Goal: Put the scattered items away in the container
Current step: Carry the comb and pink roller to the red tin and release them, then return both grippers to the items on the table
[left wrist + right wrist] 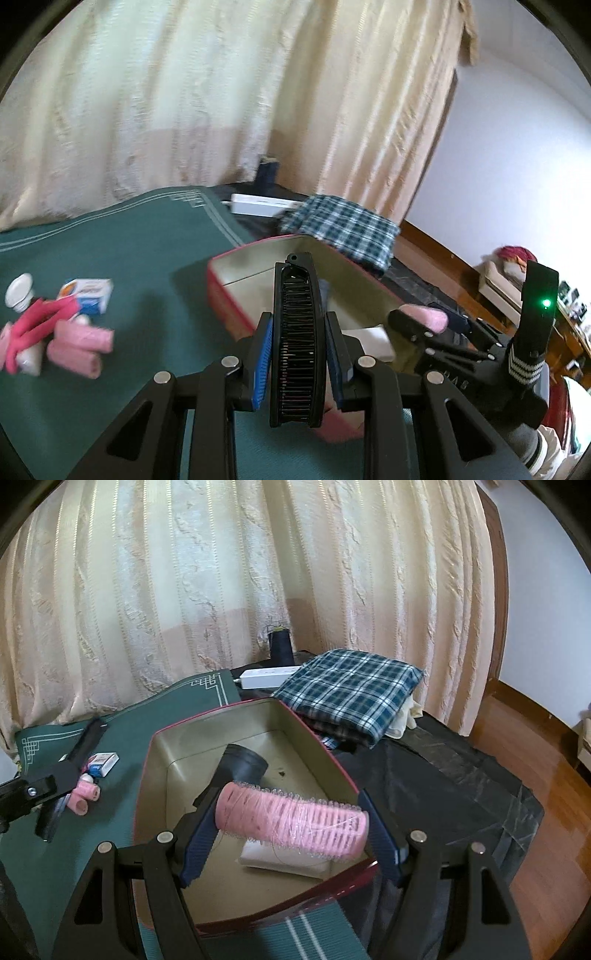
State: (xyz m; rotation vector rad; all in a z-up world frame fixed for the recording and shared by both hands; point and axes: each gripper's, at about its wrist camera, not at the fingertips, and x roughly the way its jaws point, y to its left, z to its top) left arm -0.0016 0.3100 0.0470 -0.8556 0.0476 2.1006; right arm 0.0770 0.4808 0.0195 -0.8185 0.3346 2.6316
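Left gripper (298, 354) clamped on black comb (294, 347), right gripper (291, 827) clamped on pink roller (291, 821), box (162, 738) label unreadable.

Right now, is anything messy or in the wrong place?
Yes. A little heap is still outside the box: pink rollers, a small carton and a white bottle lie jumbled on the green mat. The comb and the big roller are held in jaws by the box, not dropped in yet.

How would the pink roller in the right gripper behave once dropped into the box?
The roller looks hollow and slotted, so probably light. Its cylinder shape suggests it may roll inside the box. Its bristly surface likely resists slipping.
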